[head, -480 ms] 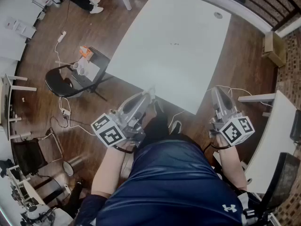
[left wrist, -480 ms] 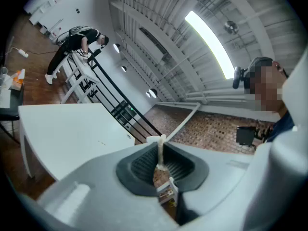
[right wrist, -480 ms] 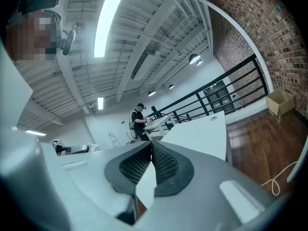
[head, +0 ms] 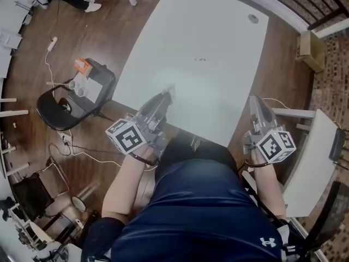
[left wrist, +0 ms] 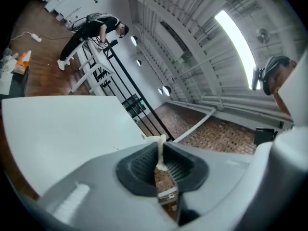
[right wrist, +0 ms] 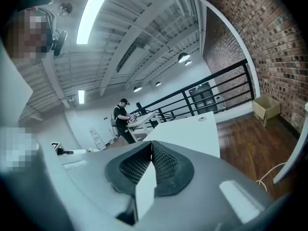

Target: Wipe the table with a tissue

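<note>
Pinching a thin fold of white tissue, the left hand-held gripper has its jaws closed on it, just over the near edge of the white bench. The right hand-held gripper is closed and empty, off the bench's near right corner. Tissue is light, soft and tears easily. The pinch seems shallow, so a fuller bite would likely wipe better.
</note>
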`<state>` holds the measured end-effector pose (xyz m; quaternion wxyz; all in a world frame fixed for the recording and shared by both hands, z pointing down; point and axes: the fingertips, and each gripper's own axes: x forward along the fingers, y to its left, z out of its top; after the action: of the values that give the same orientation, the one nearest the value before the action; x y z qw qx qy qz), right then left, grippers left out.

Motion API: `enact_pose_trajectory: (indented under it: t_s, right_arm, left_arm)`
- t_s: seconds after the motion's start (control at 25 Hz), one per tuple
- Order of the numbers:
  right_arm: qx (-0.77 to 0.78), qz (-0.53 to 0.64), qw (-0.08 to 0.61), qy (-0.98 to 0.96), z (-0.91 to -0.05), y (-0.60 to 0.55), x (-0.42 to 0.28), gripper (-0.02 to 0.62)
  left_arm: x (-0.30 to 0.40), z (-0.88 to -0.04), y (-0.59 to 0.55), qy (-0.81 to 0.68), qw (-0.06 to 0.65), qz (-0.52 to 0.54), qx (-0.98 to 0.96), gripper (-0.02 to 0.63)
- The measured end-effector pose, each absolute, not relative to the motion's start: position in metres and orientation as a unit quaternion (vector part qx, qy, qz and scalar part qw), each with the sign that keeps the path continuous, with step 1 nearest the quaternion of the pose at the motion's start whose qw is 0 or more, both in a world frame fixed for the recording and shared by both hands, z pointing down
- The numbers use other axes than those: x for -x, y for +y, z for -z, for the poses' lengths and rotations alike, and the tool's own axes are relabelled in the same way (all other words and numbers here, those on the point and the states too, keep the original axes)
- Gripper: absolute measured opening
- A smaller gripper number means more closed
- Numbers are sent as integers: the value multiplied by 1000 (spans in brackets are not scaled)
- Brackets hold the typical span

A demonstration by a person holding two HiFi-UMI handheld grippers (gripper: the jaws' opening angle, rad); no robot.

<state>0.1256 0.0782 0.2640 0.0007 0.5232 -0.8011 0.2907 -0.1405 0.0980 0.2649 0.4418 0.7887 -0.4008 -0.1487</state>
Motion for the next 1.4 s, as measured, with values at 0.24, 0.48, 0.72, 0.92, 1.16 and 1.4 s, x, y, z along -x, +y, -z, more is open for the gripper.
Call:
enact_pose_trajectory:
  t_s: [0.24,0.48,0.72,0.92,1.16,1.4]
  right_arm:
    - [-527,-313,30,-790,-301,44,-123,11]
    - [-480,-372,42,-793,-361,31,-120,11]
    - [-449,-372,57,-811,-393,0,-121,11]
    - [-440,-375,55,-814,-399,-11,-119,11]
    - [-437,-398,66,-804,-418,-9,-121,11]
    - [-440,-407,64,-798,-425,-16,-128,11]
  left_arm:
    - [129,-310,39,-404,484,117,-768,37]
    - [135,-365,10,-445,523,79,-722,37]
    - [121,-393,-18,-473,481,-21,-738,37]
    - [93,-407,-46,-459,440,-106,-765,37]
    - [25,-426,-64,-423,426,-157,-784,37]
    - [0,-442,-65,-420,468,-144,-764,37]
